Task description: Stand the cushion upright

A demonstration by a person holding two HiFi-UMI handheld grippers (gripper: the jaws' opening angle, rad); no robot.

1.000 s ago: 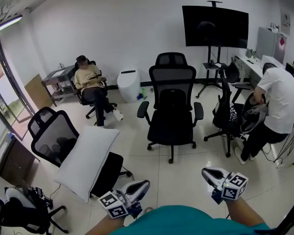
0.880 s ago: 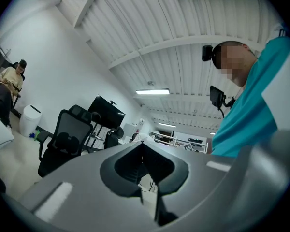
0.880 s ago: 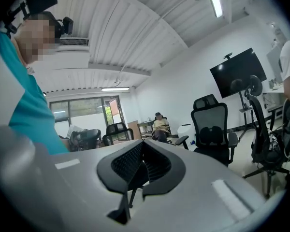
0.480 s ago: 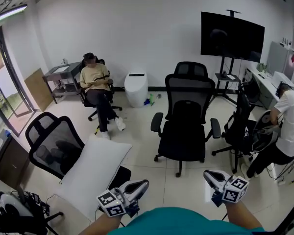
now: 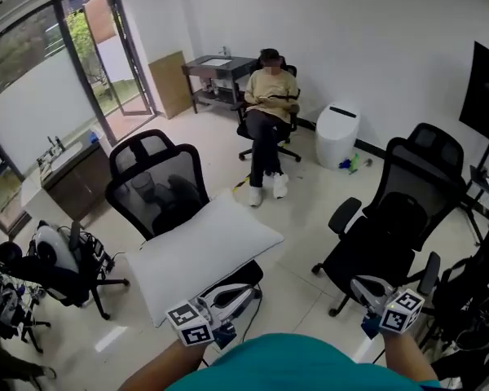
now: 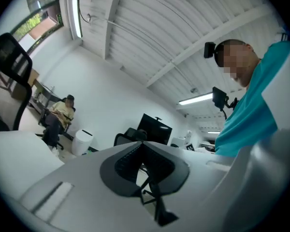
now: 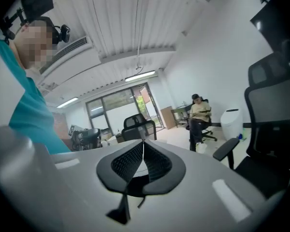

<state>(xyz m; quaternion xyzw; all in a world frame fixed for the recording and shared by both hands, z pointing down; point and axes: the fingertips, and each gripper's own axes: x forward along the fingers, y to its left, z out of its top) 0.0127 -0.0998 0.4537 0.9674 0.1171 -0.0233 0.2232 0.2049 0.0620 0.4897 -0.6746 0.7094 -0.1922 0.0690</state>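
**Head view:** One white cushion [image 5: 204,255] lies slanted across the seat of a black mesh chair [image 5: 156,177], not upright. We count two grippers low in the frame. The left gripper [image 5: 246,291] is near the cushion's lower edge. The right gripper [image 5: 359,284] is well apart from the cushion, in front of a second chair [image 5: 407,210]. One seated person [image 5: 269,92] occupies a third chair [image 5: 289,72] by the far wall, near one white bin [image 5: 337,135].

**Left gripper view:** We see its two fingers [image 6: 128,162] meeting at the tips, with nothing between them. Beyond them show the same seated person [image 6: 63,111] and one dark screen [image 6: 154,128].

**Right gripper view:** Here too we find the two fingers [image 7: 126,162] pressed together and empty. Past them we count one seated person [image 7: 199,112], one white bin [image 7: 230,121] and two empty black chairs [image 7: 270,110].
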